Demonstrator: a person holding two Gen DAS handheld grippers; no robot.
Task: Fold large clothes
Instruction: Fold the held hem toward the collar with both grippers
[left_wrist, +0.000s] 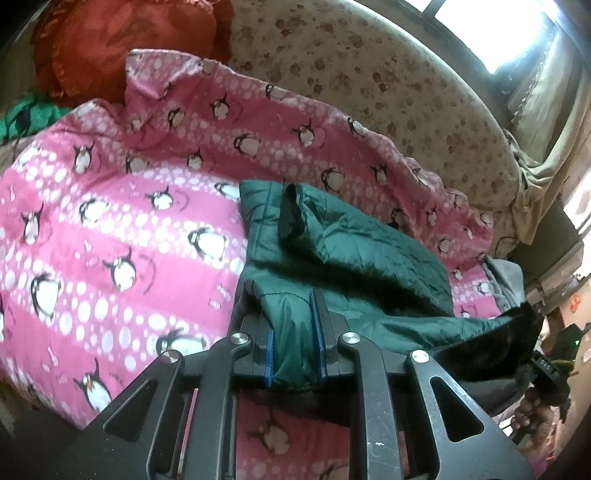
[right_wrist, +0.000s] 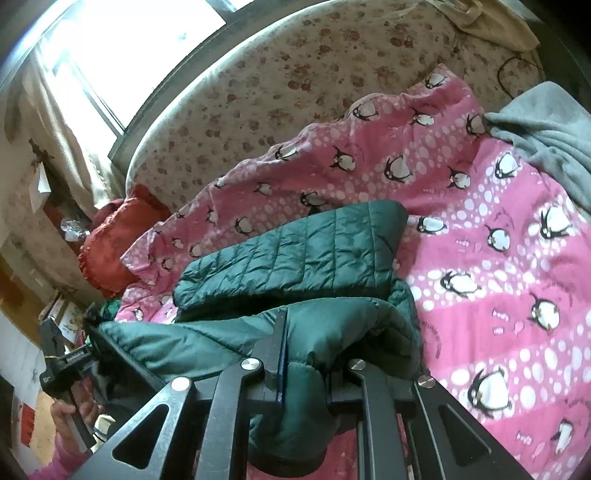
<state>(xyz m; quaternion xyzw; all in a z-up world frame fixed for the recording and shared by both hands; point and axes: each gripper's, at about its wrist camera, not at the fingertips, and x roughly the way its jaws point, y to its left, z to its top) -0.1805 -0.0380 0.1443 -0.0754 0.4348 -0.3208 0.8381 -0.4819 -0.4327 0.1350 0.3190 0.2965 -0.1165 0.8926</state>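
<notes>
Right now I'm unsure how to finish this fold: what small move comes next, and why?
Probably carry both held edges forward over the folded part. The left hand-held gripper and right hand-held gripper each clamp the green jacket, whose near edge is raised off the pink blanket.

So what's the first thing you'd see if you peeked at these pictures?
Probably the bright pink penguin blanket spread over the bed. Next, the dark green puffy jacket lying on it toward the near edge, with the left gripper and the right gripper each pinching part of it. A red frilly cushion sits at the far end, by the flowery headboard.
</notes>
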